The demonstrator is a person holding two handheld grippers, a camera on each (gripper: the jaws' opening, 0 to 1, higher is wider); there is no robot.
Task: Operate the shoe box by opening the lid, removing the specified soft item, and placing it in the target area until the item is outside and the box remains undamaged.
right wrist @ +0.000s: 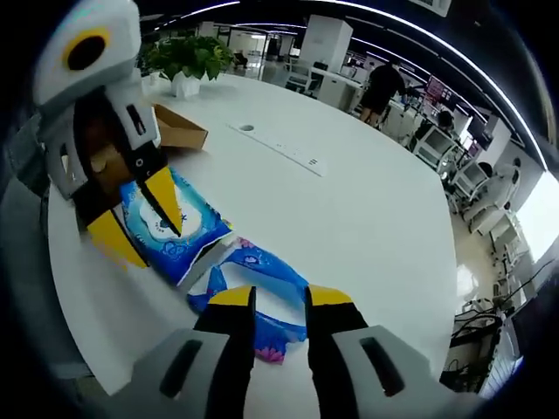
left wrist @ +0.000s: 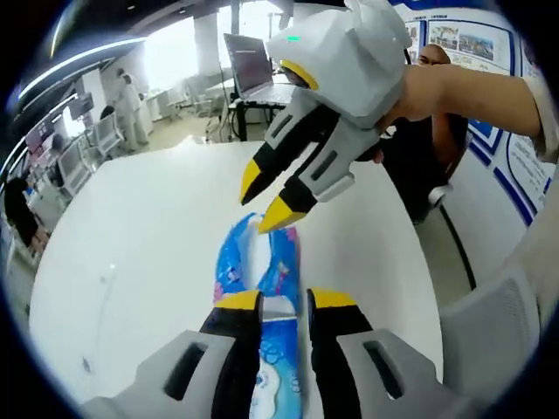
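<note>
A soft blue wipes pack lies on the white table, running away from me between the jaws of my left gripper, which is shut on it. In the right gripper view the same left gripper comes in from the left with its yellow tips on either side of the pack. The pack's other end bends toward my right gripper, which is open just above it. A hand holds that right gripper over the pack's far end. A brown cardboard box stands behind, partly hidden.
A potted plant sits at the table's far end, and a flat white strip lies on the table. A person is seated at the table's right edge. A laptop stands on a desk beyond.
</note>
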